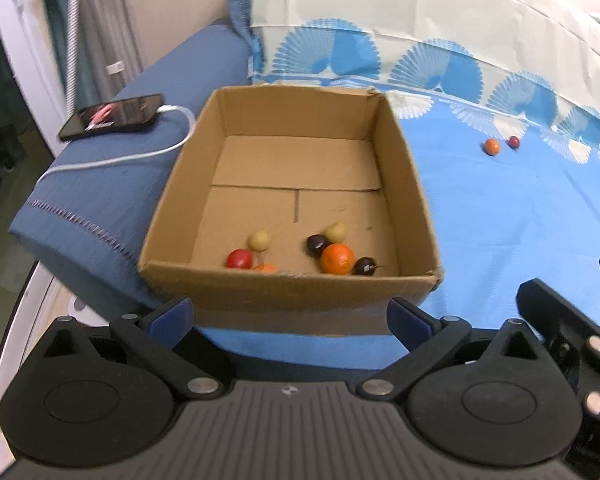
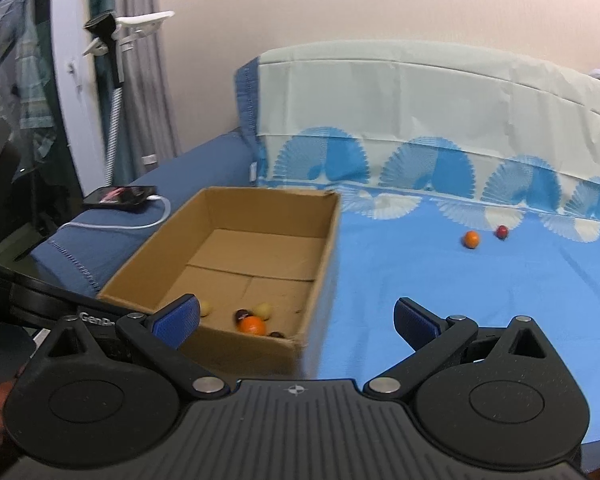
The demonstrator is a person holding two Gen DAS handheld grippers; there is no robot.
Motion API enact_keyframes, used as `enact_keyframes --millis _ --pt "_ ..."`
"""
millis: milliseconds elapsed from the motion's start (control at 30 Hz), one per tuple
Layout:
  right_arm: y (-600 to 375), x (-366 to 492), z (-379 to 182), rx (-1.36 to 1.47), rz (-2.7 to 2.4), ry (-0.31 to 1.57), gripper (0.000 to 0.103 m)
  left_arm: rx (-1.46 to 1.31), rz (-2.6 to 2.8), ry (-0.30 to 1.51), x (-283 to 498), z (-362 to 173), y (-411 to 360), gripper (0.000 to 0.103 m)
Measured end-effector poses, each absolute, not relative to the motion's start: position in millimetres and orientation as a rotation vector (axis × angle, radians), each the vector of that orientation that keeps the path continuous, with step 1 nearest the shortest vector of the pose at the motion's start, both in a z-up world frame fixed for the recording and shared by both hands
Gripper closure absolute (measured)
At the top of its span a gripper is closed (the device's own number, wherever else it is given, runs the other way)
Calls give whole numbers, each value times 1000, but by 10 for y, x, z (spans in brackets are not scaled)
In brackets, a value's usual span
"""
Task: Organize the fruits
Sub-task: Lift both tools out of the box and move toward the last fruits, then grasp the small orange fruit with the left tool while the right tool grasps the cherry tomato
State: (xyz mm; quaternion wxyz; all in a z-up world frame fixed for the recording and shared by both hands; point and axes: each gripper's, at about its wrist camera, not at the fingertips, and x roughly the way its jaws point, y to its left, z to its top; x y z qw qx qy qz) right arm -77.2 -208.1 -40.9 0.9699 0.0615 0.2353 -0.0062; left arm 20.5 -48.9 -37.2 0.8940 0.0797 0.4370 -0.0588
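Observation:
An open cardboard box (image 1: 404,152) (image 2: 324,240) stands on the blue bed sheet. Several small fruits lie at its near end: a large orange (image 1: 337,258) (image 2: 252,325), a red one (image 1: 239,258), two pale yellow ones (image 1: 259,240) and dark ones (image 1: 315,244). Far to the right on the sheet lie a small orange fruit (image 1: 491,146) (image 2: 471,239) and a red fruit (image 1: 513,142) (image 2: 501,232). My left gripper (image 1: 290,316) is open just before the box's near wall, holding nothing. My right gripper (image 2: 298,318) is open near the box's right corner, also holding nothing.
A phone (image 1: 112,117) (image 2: 120,196) on a white charging cable (image 1: 140,156) rests on a folded dark blue blanket (image 1: 100,200) left of the box. A patterned pillow (image 2: 420,120) rises behind. The right gripper's body (image 1: 572,340) shows beside the left one.

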Motion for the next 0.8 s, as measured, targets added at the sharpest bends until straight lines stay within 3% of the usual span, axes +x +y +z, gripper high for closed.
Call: enact_keyframes --millis 433,800 --pt "-3384 -700 -739 229 -308 472 1 243 -285 863 798 -266 -1800 0" --pt "-5008 79 -1085 175 -534 416 1 271 -450 856 1928 -698 -3727 0"
